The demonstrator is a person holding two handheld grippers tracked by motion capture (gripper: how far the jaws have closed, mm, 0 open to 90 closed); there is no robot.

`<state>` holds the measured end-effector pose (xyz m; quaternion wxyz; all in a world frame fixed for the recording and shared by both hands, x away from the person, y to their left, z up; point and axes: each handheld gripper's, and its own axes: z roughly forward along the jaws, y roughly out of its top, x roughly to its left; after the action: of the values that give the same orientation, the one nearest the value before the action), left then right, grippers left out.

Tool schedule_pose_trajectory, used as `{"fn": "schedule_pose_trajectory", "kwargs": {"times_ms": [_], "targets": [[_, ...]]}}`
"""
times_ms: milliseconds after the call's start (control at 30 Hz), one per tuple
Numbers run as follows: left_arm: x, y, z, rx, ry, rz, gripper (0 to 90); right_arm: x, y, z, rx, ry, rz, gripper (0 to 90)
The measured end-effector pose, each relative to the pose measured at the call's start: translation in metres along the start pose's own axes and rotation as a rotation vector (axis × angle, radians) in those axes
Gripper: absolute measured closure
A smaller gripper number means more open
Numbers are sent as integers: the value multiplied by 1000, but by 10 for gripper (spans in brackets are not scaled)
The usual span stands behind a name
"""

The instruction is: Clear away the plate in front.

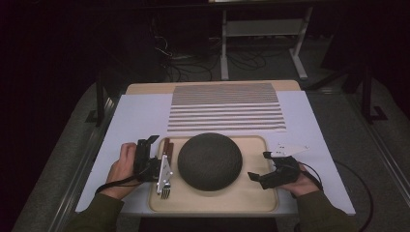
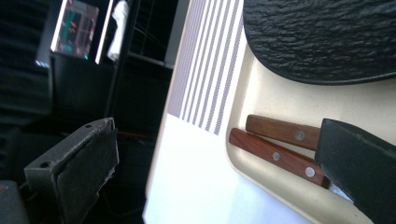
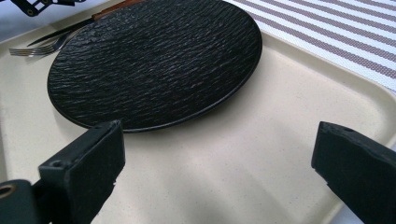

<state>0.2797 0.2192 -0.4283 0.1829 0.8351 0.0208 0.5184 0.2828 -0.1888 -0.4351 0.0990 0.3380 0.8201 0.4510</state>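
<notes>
A black textured plate [image 1: 209, 161] [image 3: 154, 60] [image 2: 322, 37] lies face down in the middle of a beige tray [image 1: 251, 198] [image 3: 303, 79] [image 2: 280, 98]. A fork [image 1: 165, 193] [image 3: 32, 49] and a knife lie side by side along the tray's left edge, their wooden handles [image 1: 166, 144] [image 2: 275, 156] pointing away from me. My left gripper [image 1: 158, 145] [image 2: 219, 177] stands open at those handles: one jaw hangs over their near ends, the other outside the tray rim. My right gripper [image 1: 260, 166] [image 3: 219, 168] is open over the bare tray to the right of the plate, holding nothing.
The tray sits on a white sheet [image 1: 135, 121] over the table. A striped placemat [image 1: 226, 107] [image 3: 345, 37] [image 2: 210, 65] lies just beyond the tray. Behind the table, the floor is dark, with cables and the legs of a white frame [image 1: 225, 48].
</notes>
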Motion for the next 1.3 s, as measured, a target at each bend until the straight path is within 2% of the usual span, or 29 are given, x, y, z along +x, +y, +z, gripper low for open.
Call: {"fn": "schedule_pose_trajectory", "kwargs": {"times_ms": [33, 67, 100, 133, 400, 467, 533, 700, 733, 767, 800, 967, 1000, 1033, 1067, 1167, 1300], "targets": [[1, -1, 0, 3, -10, -20, 0, 0, 0, 0, 0, 0, 0, 25], [1, -1, 0, 3, -10, -20, 0, 0, 0, 0, 1, 0, 0, 25], [3, -3, 1, 8, -31, -66, 0, 0, 0, 0, 1, 0, 0, 26], [3, -3, 1, 8, -31, -66, 0, 0, 0, 0, 1, 0, 0, 26], [11, -10, 1, -2, -106, -249, 0, 0, 0, 0, 1, 0, -1, 25], [12, -11, 1, -3, -120, -278, 0, 0, 0, 0, 1, 0, -1, 25], [13, -12, 1, -4, -130, -287, 0, 0, 0, 0, 2, 0, -2, 25], [17, -16, 1, -9, -172, -383, 0, 0, 0, 0, 2, 0, -3, 25], [17, -16, 1, -9, -172, -383, 0, 0, 0, 0, 1, -1, -2, 25], [18, -16, 1, -9, -182, -401, 0, 0, 0, 0, 0, -1, -2, 25], [19, -18, 1, -11, -201, -447, 0, 0, 0, 0, 0, -2, -1, 25], [22, -22, 2, -23, -262, -560, 0, 1, 0, -1, -1, -2, -1, 25], [23, -23, 2, -26, -274, -579, 0, 0, 0, -1, -1, -2, 0, 25], [23, -23, 2, -26, -274, -579, 0, 0, 0, -1, -1, -2, 0, 25], [24, -25, 2, -30, -291, -615, 0, 0, 0, 0, 0, -2, 0, 25], [26, -28, 1, -46, -324, -687, 0, 1, 0, -1, -1, -3, -1, 25], [26, -32, 0, -55, -364, -759, 0, 0, 0, -1, -2, -3, 0, 25]]}}
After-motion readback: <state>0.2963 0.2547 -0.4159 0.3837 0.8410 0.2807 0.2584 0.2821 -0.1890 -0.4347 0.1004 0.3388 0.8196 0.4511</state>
